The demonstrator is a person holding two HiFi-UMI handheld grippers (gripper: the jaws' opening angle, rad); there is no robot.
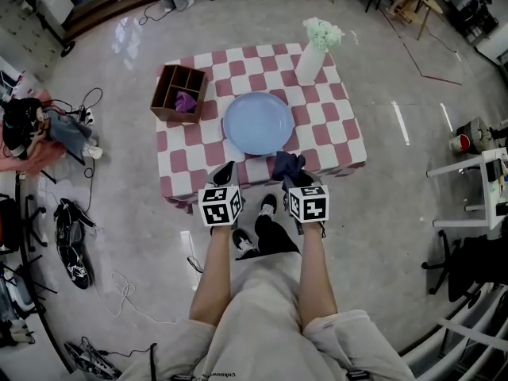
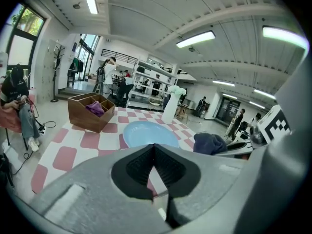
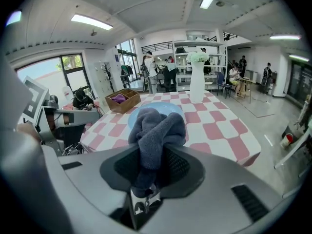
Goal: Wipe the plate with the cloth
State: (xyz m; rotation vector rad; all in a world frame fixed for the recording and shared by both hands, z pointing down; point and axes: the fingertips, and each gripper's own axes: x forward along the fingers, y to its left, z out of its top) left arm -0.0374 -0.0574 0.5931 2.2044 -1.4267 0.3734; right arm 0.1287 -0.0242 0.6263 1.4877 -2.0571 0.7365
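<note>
The right gripper (image 1: pixel 292 175) clamps the cloth (image 1: pixel 286 163) just below the plate (image 1: pixel 258 123) at frame centre. The left gripper (image 1: pixel 225 173) is closed, empty. Wiping seems not yet begun; next, the cloth must press onto the plate.

No legible text or labels.
</note>
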